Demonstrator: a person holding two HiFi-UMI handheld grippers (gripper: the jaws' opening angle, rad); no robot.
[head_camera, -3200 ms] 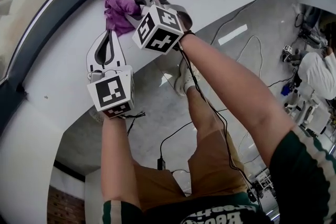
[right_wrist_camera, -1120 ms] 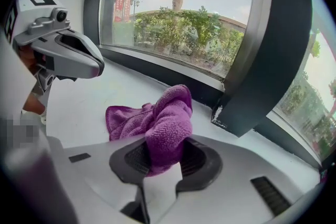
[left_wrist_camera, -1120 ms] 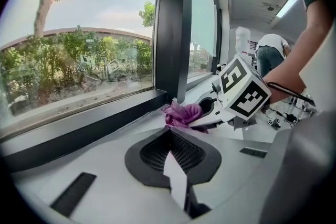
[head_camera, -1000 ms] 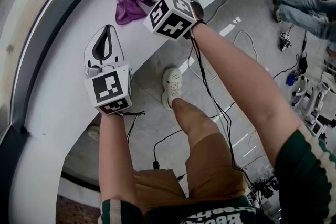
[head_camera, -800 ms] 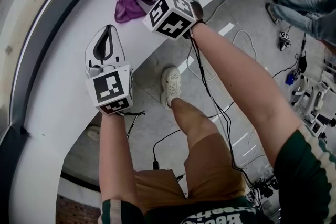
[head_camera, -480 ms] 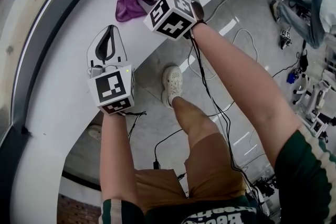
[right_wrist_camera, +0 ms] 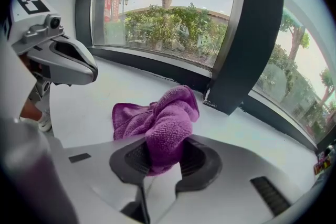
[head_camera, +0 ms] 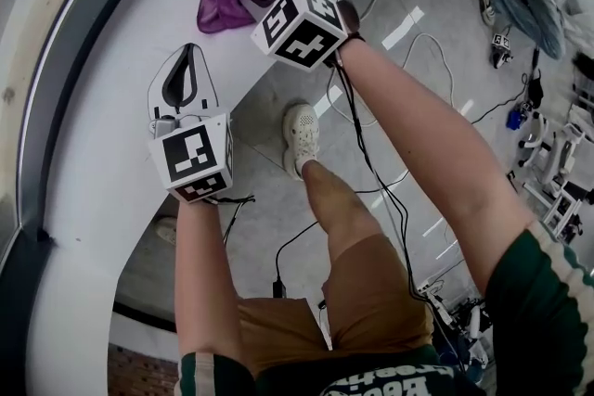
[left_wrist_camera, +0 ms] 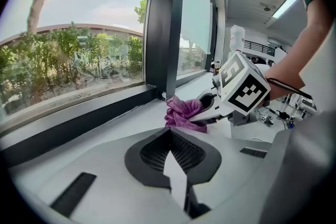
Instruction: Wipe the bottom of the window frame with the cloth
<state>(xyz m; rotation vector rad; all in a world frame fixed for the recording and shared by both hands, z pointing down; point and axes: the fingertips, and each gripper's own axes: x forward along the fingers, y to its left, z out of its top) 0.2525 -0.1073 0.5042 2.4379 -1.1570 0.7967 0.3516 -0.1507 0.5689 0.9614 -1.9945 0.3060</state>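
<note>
**Left hand-held gripper** [left_wrist_camera: 169, 134]: nearest you, well back from the dark mullion [left_wrist_camera: 167, 23]. Its jaws are together with nothing between them.

**Right hand-held gripper** [right_wrist_camera: 160, 152]: closer to the mullion, clamped on the purple cloth [right_wrist_camera: 170, 113].

**Cloth:** bunched on the white sill [right_wrist_camera: 94, 107], trailing ahead of those jaws, near the mullion's foot and short of the frame's bottom rail [right_wrist_camera: 142, 63].

**Step, as judged:** wiping is under way.

**Next:** press the cloth against the rail and drag it along.
</note>
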